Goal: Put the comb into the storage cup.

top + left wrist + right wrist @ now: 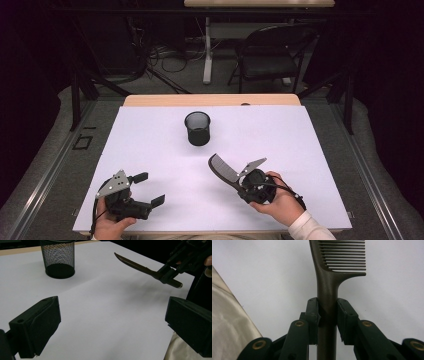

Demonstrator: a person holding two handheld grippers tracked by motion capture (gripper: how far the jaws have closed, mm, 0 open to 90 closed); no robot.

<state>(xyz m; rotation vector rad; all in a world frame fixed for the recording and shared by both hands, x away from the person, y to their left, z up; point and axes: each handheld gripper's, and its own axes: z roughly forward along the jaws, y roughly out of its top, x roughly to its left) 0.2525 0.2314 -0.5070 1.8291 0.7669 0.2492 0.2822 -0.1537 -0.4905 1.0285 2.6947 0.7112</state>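
**Comb clamped in the right gripper above the sheet**

The right gripper (243, 181) is gripping a dark comb (223, 168) by its handle, both pads pressing on the shaft. The comb is pointing up and away from the person, toothed end toward the mesh cup (197, 128), clear of the white sheet (150, 150) and well short of the cup. The left gripper (148, 189) is sitting near the sheet's near left corner with its jaws standing wide and nothing between them. The cup is standing upright toward the far middle of the sheet, apart from both grippers.
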